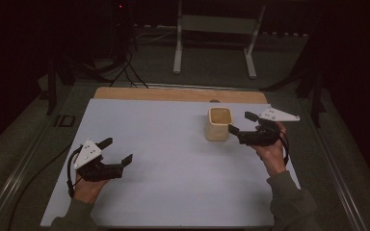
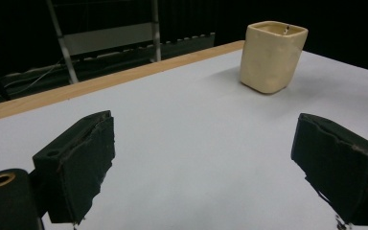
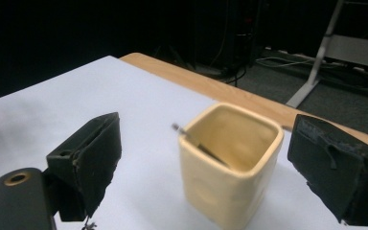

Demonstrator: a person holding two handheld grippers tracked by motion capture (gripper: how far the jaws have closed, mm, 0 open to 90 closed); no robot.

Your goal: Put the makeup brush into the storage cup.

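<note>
A white rectangular table top (image 1: 173, 163) with a light wooden far edge carries a cream, square-mouthed ceramic cup (image 1: 219, 124), which stands upright near that wooden edge. The right gripper (image 1: 239, 123) is just beside the cup on its right, jaws spread wide and holding nothing, the cup's near corner lying between them without contact. The left gripper (image 1: 116, 149) is well apart from the cup, also wide open and empty. A thin dark stick (image 3: 199, 142) leans inside the cup.

White board (image 1: 173, 163) on wooden tabletop (image 1: 173, 94).
Cables (image 1: 127, 72) lie beyond the left gripper (image 1: 119, 150), a metal stand (image 1: 215, 24) beyond the right gripper (image 1: 240, 122).
</note>
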